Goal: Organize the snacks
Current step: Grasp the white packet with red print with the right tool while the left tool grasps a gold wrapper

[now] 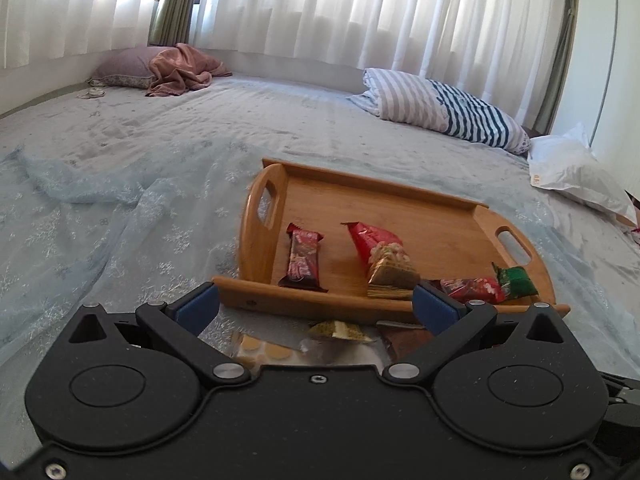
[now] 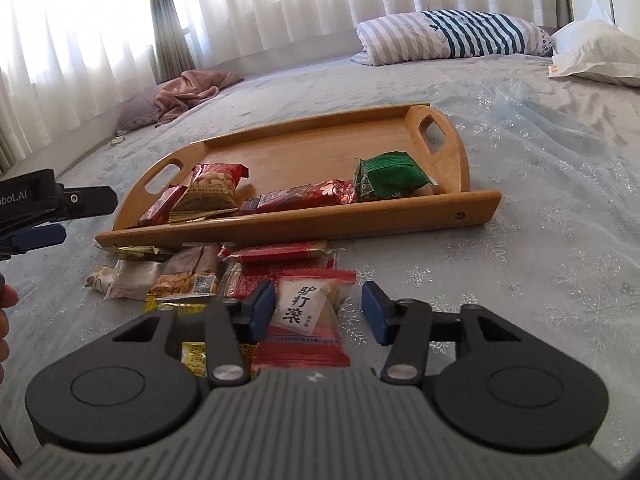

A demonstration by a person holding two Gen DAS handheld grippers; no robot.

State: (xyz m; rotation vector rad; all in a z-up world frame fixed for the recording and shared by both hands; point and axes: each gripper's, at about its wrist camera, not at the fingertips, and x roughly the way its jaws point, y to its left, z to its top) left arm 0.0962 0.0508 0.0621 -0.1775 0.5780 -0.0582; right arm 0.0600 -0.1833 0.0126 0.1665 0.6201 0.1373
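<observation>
A wooden tray [image 1: 404, 204] [image 2: 304, 152] lies on the bed and holds a dark red bar [image 1: 303, 256], a red peanut wafer pack [image 1: 384, 256] [image 2: 214, 192], a long red bar [image 2: 304, 196] and a green packet [image 2: 390, 176] [image 1: 516, 280]. A pile of loose snacks [image 2: 192, 276] lies on the sheet in front of the tray. My left gripper [image 1: 316, 304] is open and empty above the pile's left end. My right gripper [image 2: 320, 308] is open, its fingers either side of a white and red packet [image 2: 306, 312].
The bed is covered by a pale blue sheet [image 1: 120, 184]. A striped pillow [image 1: 440, 104] and a white pillow [image 1: 576, 176] lie at the far right, a mauve pillow with a pink cloth [image 1: 176, 68] at the far left. Curtains hang behind.
</observation>
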